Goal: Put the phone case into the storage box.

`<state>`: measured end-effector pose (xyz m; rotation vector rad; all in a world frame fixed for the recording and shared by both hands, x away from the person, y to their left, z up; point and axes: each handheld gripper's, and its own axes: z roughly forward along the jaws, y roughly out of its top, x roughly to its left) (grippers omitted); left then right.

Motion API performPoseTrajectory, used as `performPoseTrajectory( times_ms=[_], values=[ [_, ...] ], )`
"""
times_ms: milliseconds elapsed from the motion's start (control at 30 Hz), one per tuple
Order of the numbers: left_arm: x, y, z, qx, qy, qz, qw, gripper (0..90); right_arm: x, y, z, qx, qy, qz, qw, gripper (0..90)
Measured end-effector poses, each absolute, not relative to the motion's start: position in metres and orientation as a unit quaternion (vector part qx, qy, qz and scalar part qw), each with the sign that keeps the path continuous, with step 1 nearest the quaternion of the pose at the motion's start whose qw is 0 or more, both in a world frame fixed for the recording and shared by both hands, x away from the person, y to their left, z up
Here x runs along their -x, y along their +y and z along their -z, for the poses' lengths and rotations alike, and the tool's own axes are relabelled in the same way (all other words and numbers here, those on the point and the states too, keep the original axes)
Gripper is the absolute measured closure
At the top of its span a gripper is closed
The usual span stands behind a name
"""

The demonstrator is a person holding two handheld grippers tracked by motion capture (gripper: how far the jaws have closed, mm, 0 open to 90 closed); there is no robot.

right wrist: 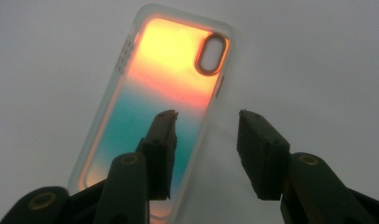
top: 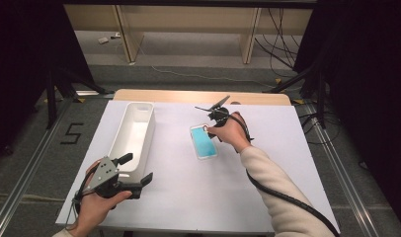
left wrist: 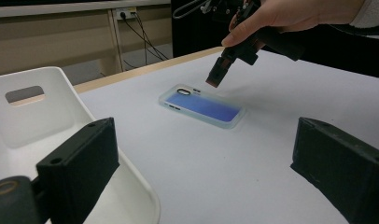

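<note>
Above phone case [right wrist: 155, 107] edge, right gripper [right wrist: 206, 126] parted; left gripper [left wrist: 201, 154] agape beside bin [top: 134, 133].

A lab recording bay: black curtains [top: 20, 59] at 9 and 3 o'clock, floor rails [top: 20, 170], loose cables [top: 280, 29] at 1 o'clock.

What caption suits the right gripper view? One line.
Right gripper, jaws open, poised over one long edge of an iridescent phone case lying flat on the white table.

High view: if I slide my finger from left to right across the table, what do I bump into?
Left gripper → white bin → phone case → right hand, which holds the right gripper above the case.
</note>
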<state>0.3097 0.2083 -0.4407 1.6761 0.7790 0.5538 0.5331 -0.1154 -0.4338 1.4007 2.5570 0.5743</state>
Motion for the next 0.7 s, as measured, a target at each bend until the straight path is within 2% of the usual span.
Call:
performPoseTrajectory(
  times_ms=[700],
  values=[
    [-0.308, 0.208, 0.439, -0.713, 0.337, -0.237, 0.568, 6.4, -0.545, -0.108, 0.447, -0.487, 0.855, -0.166, 0.071, 66.0]
  ],
)
